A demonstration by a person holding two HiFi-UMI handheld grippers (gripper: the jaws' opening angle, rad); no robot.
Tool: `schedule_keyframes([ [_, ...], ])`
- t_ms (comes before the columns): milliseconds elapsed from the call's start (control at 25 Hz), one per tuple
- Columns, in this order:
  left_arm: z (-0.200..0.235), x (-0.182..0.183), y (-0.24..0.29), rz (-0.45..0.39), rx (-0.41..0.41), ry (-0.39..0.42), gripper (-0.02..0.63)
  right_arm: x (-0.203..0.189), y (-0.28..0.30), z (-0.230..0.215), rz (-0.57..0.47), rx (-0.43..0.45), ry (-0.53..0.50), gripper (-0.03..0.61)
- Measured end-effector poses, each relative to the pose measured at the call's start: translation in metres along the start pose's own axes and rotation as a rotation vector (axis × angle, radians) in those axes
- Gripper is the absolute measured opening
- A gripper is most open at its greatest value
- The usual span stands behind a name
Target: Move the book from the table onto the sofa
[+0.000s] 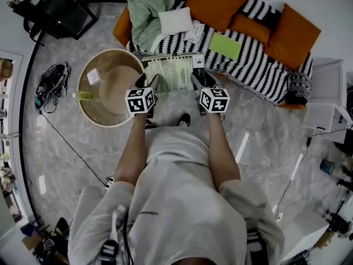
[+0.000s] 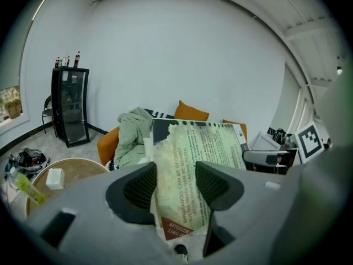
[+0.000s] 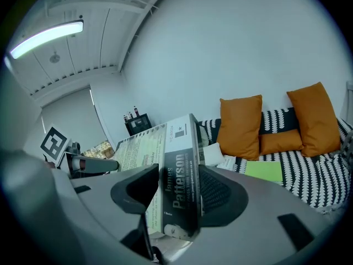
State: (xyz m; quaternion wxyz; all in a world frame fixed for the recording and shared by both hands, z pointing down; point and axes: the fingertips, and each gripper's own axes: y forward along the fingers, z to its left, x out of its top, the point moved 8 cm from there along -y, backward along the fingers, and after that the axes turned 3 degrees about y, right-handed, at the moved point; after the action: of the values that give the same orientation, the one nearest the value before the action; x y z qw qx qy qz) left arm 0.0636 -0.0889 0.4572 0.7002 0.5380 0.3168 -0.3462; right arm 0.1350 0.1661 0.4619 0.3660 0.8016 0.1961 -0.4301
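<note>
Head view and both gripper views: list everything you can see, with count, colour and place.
book: one, pale green cover, dark spine, held up in front of sofa
sofa: one, black-and-white pattern, ahead
cushions: at least three, orange, on sofa
blanket: one, pale green, sofa's left end
pillow: one, white, beside blanket
flat sheet: one, bright green, on sofa
round table: one, tan, left of book
small box: one, white, on table
cabinet: one, black, far left
cables: one bundle, black, on floor
left hand-held gripper: one, grey, shut on book
right hand-held gripper: one, grey, shut on book's spine
</note>
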Motion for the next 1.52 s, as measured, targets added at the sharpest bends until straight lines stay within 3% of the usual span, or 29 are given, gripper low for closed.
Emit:
schedule_keyframes([
  [600, -0.078, -0.006, 0.026, 0.023, -0.106, 0.063, 0.227, -0.011, -0.070, -0.058, -0.052, -0.098, 0.052, 0.225],
  [1080, -0.145, -0.001, 0.067, 0.064, -0.289, 0.170, 0.227, -0.024, -0.134, -0.103, -0.128, -0.264, 0.131, 0.224],
  [1520, -0.168, 0.023, 0.132, 0.096, -0.357, 0.203, 0.224, -0.007, -0.122, -0.153, -0.126, -0.325, 0.150, 0.224],
])
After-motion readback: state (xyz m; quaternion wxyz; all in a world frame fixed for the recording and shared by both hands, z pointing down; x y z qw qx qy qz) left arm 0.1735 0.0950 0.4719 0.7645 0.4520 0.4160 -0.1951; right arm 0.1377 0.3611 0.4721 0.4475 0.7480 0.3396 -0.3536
